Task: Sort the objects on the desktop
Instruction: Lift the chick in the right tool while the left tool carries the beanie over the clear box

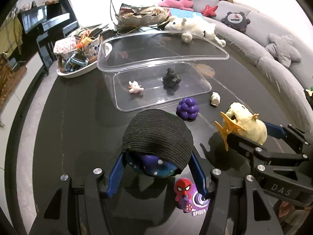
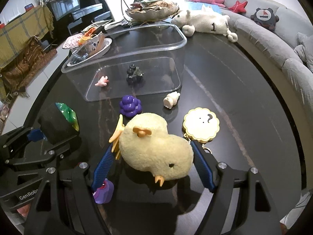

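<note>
My left gripper (image 1: 157, 156) is shut on a round toy with a black knitted cover (image 1: 156, 135) over a dotted blue-green body; it also shows in the right wrist view (image 2: 58, 124). My right gripper (image 2: 152, 152) is shut on a pale yellow plush chick (image 2: 156, 148), seen from the left wrist too (image 1: 248, 125). Ahead stands a clear plastic bin (image 1: 156, 66) holding a small pink figure (image 1: 135, 87) and a black toy vehicle (image 1: 171, 78). A purple grape toy (image 1: 187, 108) and a small white animal figure (image 1: 215, 98) lie in front of the bin.
A Spider-Man figure (image 1: 183, 193) sits under my left gripper. A yellow cookie-shaped charm (image 2: 201, 125) lies by my right finger. A white plush sheep (image 2: 203, 22), a cluttered dish (image 1: 76, 58) and a leaf-shaped bowl (image 1: 140, 15) stand behind the bin. A grey sofa (image 1: 264, 45) curves around the right.
</note>
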Motion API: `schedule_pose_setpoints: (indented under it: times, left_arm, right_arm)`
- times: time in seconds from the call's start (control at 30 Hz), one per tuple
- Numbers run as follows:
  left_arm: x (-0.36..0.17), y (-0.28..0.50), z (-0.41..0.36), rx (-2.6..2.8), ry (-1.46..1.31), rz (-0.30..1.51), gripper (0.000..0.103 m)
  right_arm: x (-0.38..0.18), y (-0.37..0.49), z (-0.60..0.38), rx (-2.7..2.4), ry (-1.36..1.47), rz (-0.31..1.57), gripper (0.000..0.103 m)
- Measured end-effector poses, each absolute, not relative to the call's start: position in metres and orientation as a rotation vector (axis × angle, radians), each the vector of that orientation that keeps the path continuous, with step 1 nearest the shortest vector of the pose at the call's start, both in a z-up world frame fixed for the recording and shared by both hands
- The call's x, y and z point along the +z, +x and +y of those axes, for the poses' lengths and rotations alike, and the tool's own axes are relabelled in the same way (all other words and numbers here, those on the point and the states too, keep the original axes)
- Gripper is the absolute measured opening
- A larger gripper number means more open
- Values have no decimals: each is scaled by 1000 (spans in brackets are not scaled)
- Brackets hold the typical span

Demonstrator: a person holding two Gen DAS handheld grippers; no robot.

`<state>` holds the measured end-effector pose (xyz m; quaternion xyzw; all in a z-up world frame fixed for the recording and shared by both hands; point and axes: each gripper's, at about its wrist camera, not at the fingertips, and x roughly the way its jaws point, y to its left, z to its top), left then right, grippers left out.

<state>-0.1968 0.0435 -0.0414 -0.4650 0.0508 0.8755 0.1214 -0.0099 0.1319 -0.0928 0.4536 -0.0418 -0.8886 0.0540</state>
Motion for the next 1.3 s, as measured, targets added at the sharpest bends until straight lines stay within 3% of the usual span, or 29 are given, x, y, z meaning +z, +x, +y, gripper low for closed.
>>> schedule_pose_setpoints:
  times: [0.5,1.3]
  left_arm:
    - [-9,-172,31,2562,-1331,13,58]
    - [38,-185,30,2646,-1279,40,58]
  right_arm:
    - [-57,12,123,-2753,1276,-53,75]
    - [-6,8,121,-2757,1124,-23,75]
